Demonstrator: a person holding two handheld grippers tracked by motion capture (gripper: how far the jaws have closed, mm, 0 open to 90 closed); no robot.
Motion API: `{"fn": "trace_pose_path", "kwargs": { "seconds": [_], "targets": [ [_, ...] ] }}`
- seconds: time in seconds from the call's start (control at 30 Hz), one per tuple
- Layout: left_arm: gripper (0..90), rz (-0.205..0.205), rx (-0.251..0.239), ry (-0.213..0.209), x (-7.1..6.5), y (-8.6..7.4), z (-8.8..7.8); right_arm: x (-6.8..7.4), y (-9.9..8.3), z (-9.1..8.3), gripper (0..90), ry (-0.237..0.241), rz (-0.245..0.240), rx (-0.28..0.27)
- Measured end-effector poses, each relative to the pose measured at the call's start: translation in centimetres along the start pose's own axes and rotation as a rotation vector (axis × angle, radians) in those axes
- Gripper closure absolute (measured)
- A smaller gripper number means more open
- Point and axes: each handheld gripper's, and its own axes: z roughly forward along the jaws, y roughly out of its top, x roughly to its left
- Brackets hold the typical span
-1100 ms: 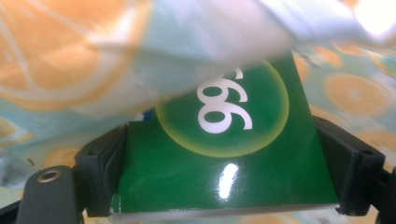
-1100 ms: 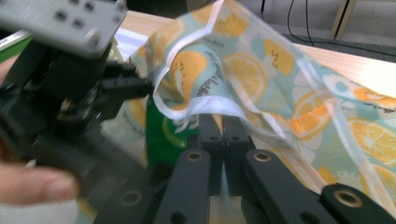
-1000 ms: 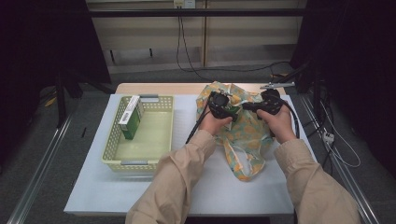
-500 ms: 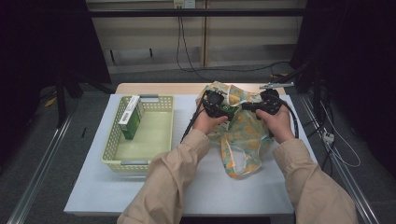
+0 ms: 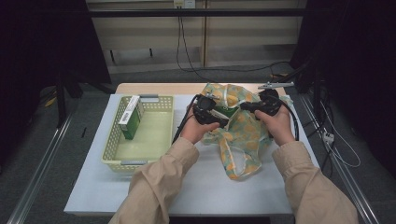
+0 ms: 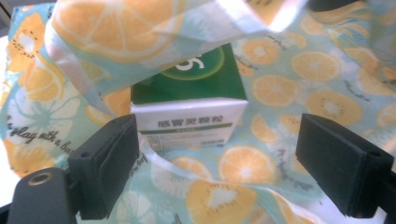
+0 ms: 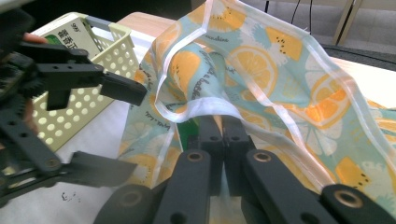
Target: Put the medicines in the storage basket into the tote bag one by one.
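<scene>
A cloth bag [image 5: 238, 140] printed with orange slices lies on the white table [image 5: 187, 186]. A green and white box [image 6: 191, 102] sits inside its mouth, also seen as the box [image 5: 227, 112] from above. My left gripper [image 6: 219, 135] is open, its jaws spread wide in front of the box and touching nothing. My right gripper [image 7: 222, 121] is shut on the bag's white-edged rim and holds the bag [image 7: 280, 70] open. From above, the left gripper [image 5: 215, 114] is at the bag's left side and the right gripper [image 5: 246, 106] at its top.
A pale yellow basket [image 5: 114, 154] stands at the table's left with a second green box [image 5: 130, 119] leaning upright in its far corner. The basket [image 7: 116, 51] is close to the left hand. Cables trail from both grippers; a metal clamp [image 5: 275, 85] lies at the back right.
My left gripper has drawn a little to the left, away from the bag's mouth, with its jaws still wide. The right gripper has stayed put on the rim.
</scene>
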Motion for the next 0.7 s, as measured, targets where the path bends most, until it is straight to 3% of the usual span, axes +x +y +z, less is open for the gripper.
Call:
{"fn": "trace_pose_path", "kwargs": {
  "seconds": [0.33,0.53,0.7],
  "targets": [
    [12.9,0.032,-0.032,-0.028,-0.4,-0.5,-3.8,1.3,0.2,-0.1,90.0,0.01,-0.023,-0.001],
    [12.6,0.056,-0.024,-0.027,-0.2,-0.9,-5.5,1.1,0.2,-0.6,90.0,0.006,-0.017,-0.011],
    [12.1,0.047,-0.015,-0.022,0.4,-1.4,-6.7,1.0,-0.1,-0.5,90.0,0.008,-0.013,-0.008]
  ]
}}
